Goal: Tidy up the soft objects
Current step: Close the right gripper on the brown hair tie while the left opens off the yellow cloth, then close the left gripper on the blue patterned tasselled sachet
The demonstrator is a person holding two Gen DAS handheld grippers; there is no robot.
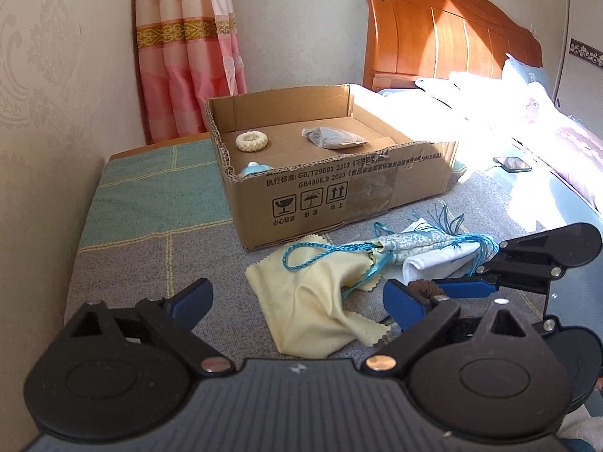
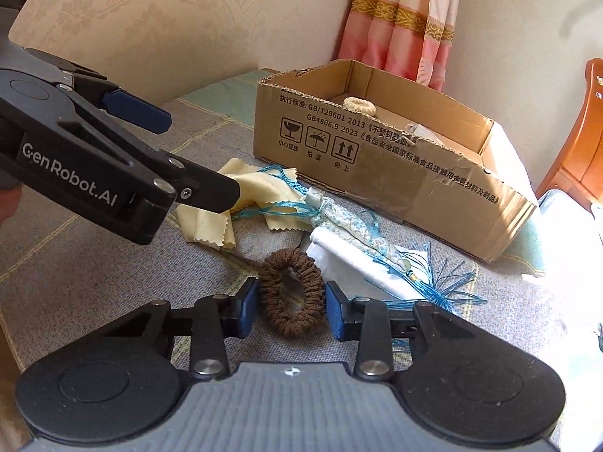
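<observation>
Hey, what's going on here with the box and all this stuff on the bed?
A person is sorting soft items into a cardboard box on the bed, using hand-held tongs. The right tongs have closed around a brown scrunchie lying on the blanket. The left tongs stand open and empty over a yellow cloth. A cream scrunchie and a grey pouch are already in the box; a tasselled blue pouch and a white cloth wait outside.
</observation>
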